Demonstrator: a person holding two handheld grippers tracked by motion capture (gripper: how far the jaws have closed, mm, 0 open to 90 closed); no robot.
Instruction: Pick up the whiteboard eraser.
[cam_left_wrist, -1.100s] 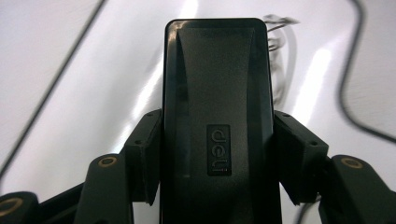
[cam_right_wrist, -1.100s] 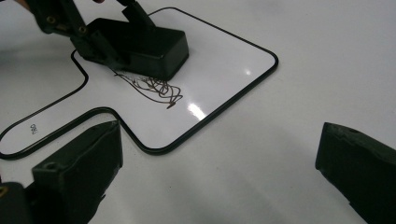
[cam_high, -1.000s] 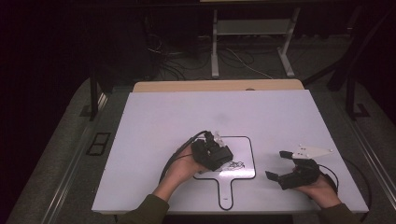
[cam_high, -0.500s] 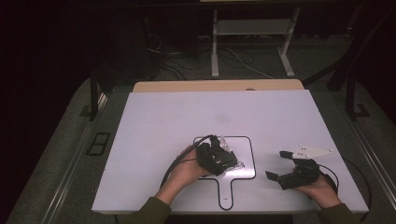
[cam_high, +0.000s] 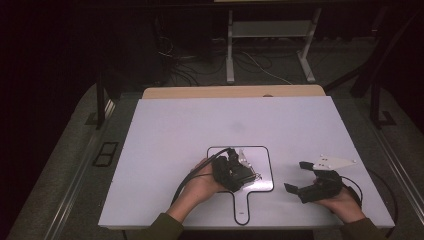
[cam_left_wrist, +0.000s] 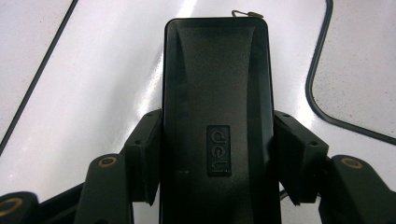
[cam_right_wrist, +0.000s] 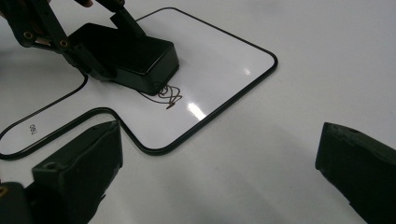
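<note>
One scribble (cam_right_wrist: 167, 97), perhaps ink, beside eraser (cam_right_wrist: 135, 56).

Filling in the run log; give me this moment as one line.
left gripper: shut on eraser | eraser: on whiteboard, beside scribble | right gripper: open, idle

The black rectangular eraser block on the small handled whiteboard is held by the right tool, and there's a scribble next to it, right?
Not quite: the left tool clamps the black rectangular eraser block, as the left gripper view shows. The right tool is open and holds nothing. The brown scribble beside it on the small handled whiteboard is correct.
</note>
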